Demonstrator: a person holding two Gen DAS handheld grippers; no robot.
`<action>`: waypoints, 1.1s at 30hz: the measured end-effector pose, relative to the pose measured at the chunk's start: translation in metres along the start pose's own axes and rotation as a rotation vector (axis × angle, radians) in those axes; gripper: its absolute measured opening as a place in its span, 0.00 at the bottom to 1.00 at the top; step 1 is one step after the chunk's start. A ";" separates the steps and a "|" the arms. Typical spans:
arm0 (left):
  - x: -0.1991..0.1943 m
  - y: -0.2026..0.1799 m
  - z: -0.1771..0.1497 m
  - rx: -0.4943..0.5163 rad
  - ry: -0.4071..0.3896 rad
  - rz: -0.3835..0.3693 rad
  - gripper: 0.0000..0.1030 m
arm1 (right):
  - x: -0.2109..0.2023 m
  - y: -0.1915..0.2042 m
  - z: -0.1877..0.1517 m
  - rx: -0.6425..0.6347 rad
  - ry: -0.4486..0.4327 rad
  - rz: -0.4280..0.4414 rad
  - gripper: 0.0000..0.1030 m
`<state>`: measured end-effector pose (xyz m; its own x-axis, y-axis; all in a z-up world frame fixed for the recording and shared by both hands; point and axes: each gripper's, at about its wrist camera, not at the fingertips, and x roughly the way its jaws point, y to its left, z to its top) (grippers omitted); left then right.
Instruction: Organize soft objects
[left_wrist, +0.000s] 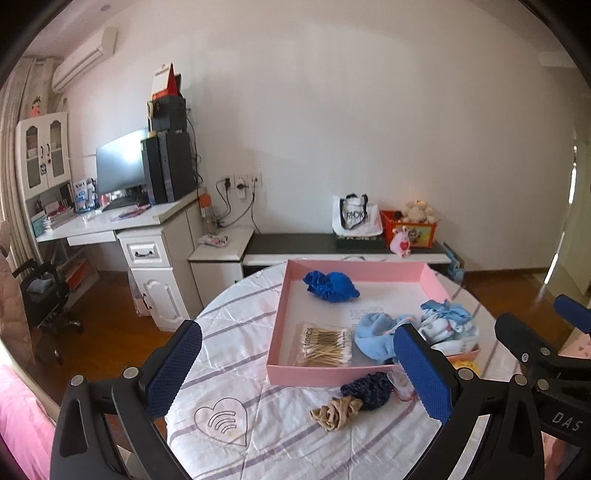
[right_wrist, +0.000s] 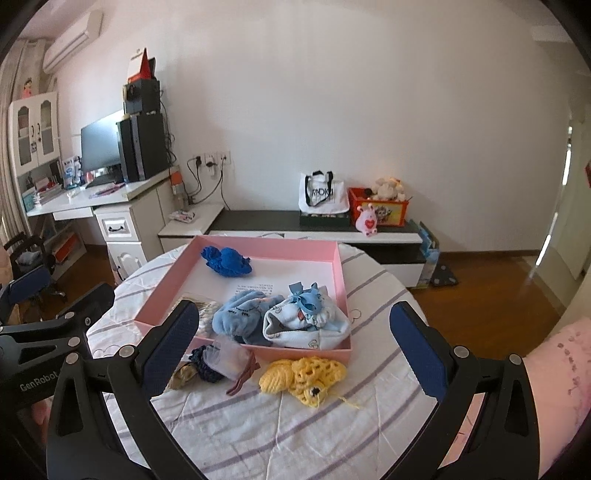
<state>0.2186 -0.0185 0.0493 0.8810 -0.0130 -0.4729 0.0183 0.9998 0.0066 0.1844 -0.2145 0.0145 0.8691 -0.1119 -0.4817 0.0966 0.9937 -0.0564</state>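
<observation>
Left tongs (left_wrist: 306, 373): released, jaws wide apart, nothing between them, above the table (left_wrist: 229, 332).
Right tongs (right_wrist: 295, 350): released, jaws wide, empty, over the table's near edge.
Tray (left_wrist: 332, 376): pink, on the striped cloth.
In tray: blue scrunchie (left_wrist: 330, 286) at the back, swabs (left_wrist: 325, 345) near the front wall, light blue cloth (left_wrist: 376, 332) and a printed bundle (right_wrist: 306, 321) on the right.
Outside tray, just before its front wall: navy scrunchie (left_wrist: 369, 393), tan scrunchie (left_wrist: 334, 411), yellow knit (right_wrist: 299, 378), sheer pouch (right_wrist: 231, 356).

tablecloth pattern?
White tablecloth with thin purple stripes and a heart logo; logo shows best in the left wrist view.
</observation>
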 end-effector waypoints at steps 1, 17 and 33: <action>-0.006 -0.001 -0.003 0.001 -0.009 0.001 1.00 | -0.007 -0.001 -0.001 0.000 -0.010 0.001 1.00; -0.112 -0.005 -0.030 0.005 -0.199 -0.001 1.00 | -0.097 0.005 -0.004 -0.032 -0.209 -0.007 1.00; -0.150 -0.005 -0.051 0.003 -0.308 0.011 1.00 | -0.148 0.017 -0.010 -0.087 -0.362 0.000 1.00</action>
<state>0.0625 -0.0206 0.0750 0.9830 -0.0059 -0.1836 0.0084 0.9999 0.0128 0.0531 -0.1812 0.0763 0.9859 -0.0882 -0.1423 0.0684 0.9880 -0.1384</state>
